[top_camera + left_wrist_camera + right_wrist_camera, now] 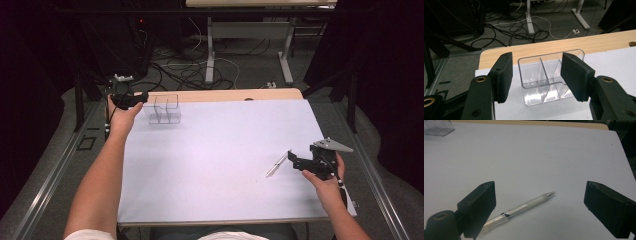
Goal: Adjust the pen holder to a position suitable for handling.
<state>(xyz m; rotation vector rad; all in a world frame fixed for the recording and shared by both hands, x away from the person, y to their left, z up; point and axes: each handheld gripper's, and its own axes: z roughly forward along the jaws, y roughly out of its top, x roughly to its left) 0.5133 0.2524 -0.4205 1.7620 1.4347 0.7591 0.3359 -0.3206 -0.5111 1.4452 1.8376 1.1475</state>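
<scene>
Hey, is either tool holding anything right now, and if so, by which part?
Nothing is held. The left tool stands open around the clear organizer, pads apart from its walls. The right tool is open over the pen on the table, not touching it.

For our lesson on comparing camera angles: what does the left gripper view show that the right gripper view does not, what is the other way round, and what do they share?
Left gripper view alone: the grey floor with tangled black and white cables, white metal desk legs, and the inner dividers of the clear plastic organiser box, which sits between the open left claw.

Right gripper view alone: a clear and white click pen lying between the wide-open right claw.

Shared: the white table sheet, the light wooden table edge, and the organiser box, a far corner in the right gripper view.
</scene>
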